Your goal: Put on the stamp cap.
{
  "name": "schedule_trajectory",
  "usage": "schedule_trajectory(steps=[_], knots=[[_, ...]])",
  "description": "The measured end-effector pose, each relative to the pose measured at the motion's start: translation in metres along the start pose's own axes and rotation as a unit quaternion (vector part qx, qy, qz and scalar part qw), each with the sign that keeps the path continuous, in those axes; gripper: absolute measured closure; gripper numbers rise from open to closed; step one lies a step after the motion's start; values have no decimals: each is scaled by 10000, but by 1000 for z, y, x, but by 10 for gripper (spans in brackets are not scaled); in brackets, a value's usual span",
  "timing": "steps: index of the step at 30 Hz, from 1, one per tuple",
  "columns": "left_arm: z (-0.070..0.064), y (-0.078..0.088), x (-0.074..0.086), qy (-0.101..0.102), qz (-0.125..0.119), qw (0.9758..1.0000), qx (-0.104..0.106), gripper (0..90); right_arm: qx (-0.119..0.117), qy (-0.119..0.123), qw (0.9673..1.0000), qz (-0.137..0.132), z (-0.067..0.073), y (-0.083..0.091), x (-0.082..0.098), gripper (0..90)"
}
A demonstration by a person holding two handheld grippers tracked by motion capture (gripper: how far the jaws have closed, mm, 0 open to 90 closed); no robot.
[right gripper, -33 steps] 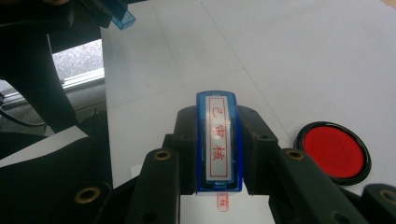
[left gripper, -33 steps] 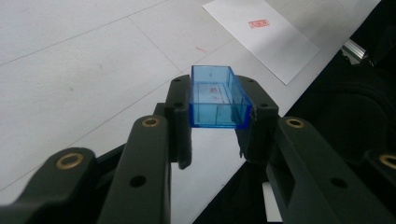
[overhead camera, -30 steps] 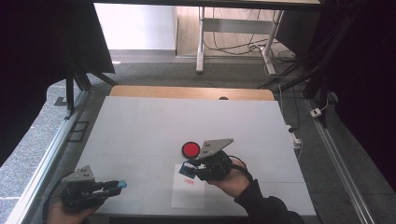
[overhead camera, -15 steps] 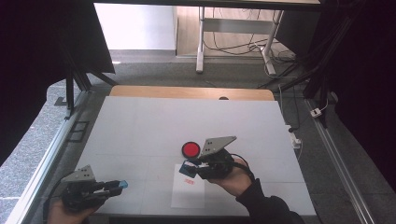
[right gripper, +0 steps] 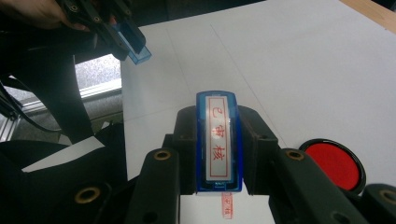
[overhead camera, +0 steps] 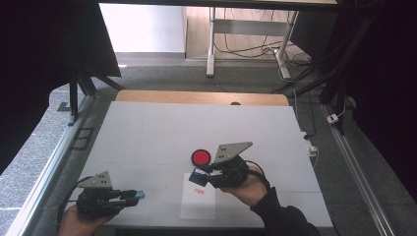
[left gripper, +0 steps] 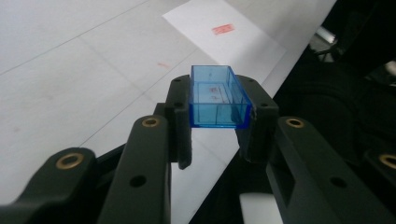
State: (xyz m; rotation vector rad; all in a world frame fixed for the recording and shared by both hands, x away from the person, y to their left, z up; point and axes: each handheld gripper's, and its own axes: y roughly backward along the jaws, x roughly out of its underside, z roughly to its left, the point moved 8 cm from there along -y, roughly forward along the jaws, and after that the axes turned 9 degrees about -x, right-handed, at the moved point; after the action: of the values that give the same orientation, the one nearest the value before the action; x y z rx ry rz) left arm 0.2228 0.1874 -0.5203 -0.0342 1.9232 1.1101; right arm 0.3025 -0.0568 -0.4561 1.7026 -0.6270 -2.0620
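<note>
My left gripper (overhead camera: 132, 195) hovers low over the table's near left corner, shut on a clear blue cap (overhead camera: 139, 194). The left gripper view has that cap (left gripper: 218, 97) squeezed between the pads, open side up. Near the table's middle my right gripper (overhead camera: 200, 175) is shut on a blue stamp (overhead camera: 197, 176), held just above the top edge of a white sheet (overhead camera: 197, 206). The stamp's label (right gripper: 218, 140) carries red characters. A red stamp print (right gripper: 226, 204) lies on the sheet right under it. A round red ink pad (overhead camera: 200, 158) sits just beyond the stamp.
The white table top (overhead camera: 162, 128) stretches far and left of both hands, with a wooden strip (overhead camera: 196, 97) along its far edge. Metal rails (overhead camera: 54, 162) run along both sides. A cable and plug (overhead camera: 310, 145) lie at the right edge.
</note>
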Motion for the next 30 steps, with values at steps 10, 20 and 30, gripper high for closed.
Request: schedule_trajectory(steps=[10,20,30], knots=[[-15,-15,-21,-423,6,9984,369,687,-52,70,9999,-51,2,6,-5,705],[-29,-32,-40,-839,-83,9939,705,688,-164,56,9997,-195,4,11,-9,705],[-45,-47,-61,-1364,-265,9842,1097,688,-319,115,9989,-317,10,14,-16,705]])
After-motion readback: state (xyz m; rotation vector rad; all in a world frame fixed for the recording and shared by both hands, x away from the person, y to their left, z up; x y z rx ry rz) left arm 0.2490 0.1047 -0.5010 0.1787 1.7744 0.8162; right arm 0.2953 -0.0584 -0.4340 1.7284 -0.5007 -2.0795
